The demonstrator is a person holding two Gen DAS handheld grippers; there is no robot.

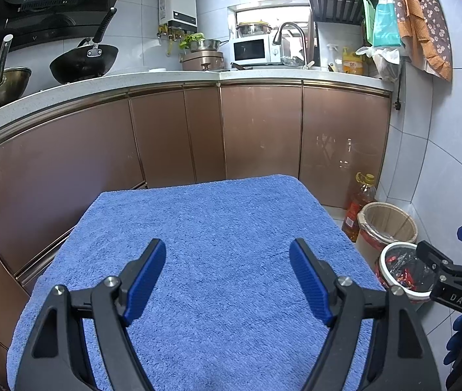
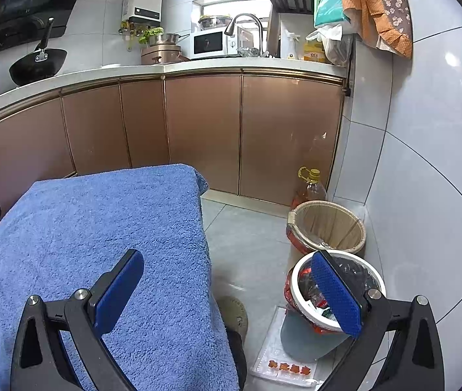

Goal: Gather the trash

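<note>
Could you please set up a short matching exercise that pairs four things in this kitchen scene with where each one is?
Things:
1. blue towel
2. white-rimmed bin
3. oil bottle
4. black wok

Places:
A. on the counter, left of the microwave
B. on the floor, nearest the right gripper, holding trash
C. spread over the raised surface under both grippers
D. on the floor against the cabinet, behind the tan bin

Pairs: 1-C, 2-B, 3-D, 4-A
</note>
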